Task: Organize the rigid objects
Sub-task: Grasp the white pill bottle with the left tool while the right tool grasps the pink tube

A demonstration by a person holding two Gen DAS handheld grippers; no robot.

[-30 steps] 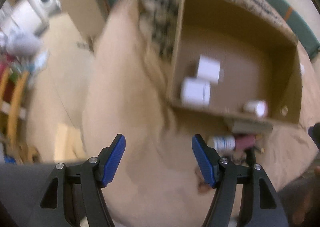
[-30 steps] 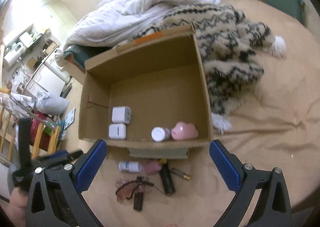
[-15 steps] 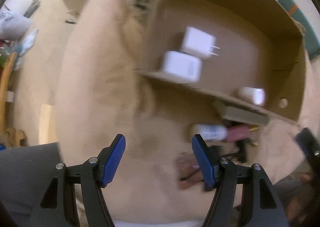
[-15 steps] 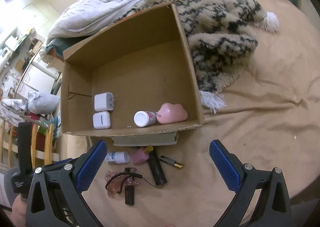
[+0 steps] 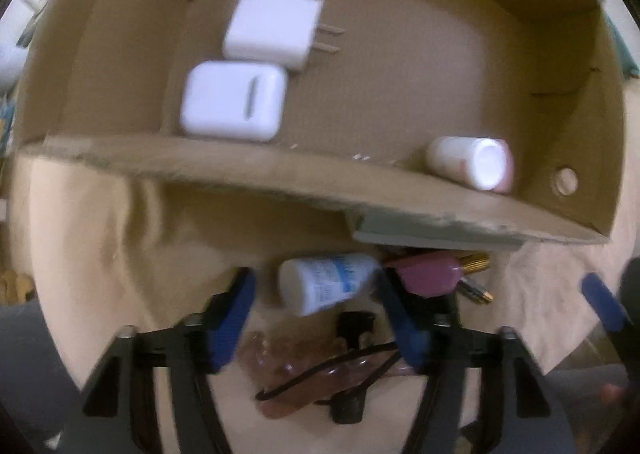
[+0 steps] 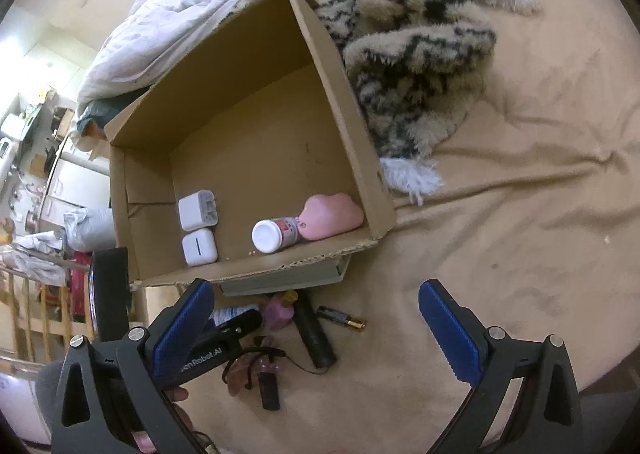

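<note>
My left gripper (image 5: pixel 316 306) had just been closing around the white bottle (image 5: pixel 326 285), pads not yet touching; it could roll away — my right gripper (image 6: pixel 316 330) hung open.

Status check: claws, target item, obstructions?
Left claw closing around white blue-label bottle, no contact seen. Right claw open, empty. Pink glasses underneath.

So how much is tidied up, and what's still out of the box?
Four things lie in the cardboard box: white charger, white case, white-capped bottle, pink cloud-shaped thing. The left gripper has just been closing around the blue-labelled bottle, not gripping yet. Battery, black cylinder and glasses remain outside.
</note>
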